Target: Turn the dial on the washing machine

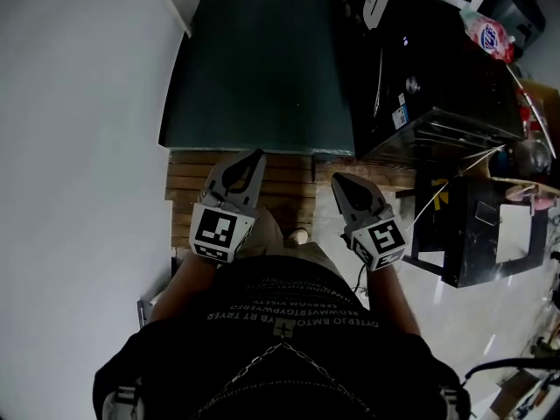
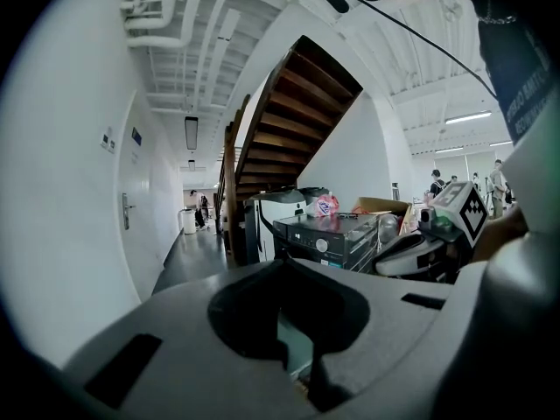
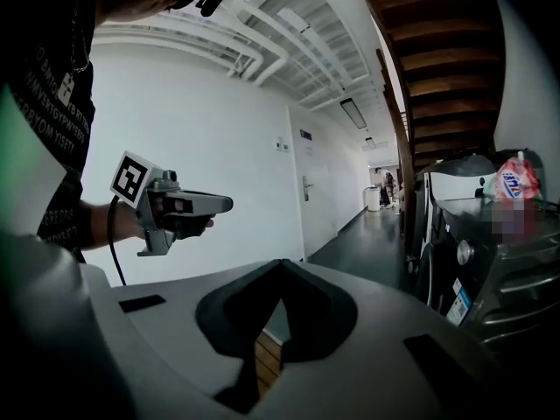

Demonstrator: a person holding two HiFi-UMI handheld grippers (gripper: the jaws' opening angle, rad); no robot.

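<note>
Fingers (image 1: 220, 178) pressed together on left gripper (image 1: 258, 155) and right gripper (image 1: 337, 180).

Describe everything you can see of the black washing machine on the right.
The black box-shaped washing machine stands upright, ahead and to the right of the person. Its casing looks dark and glossy. A round silver dial sits high on its front, with a blue-and-white sticker below it. Neither the left gripper nor the right gripper touches it; both have their jaws shut on nothing.
</note>
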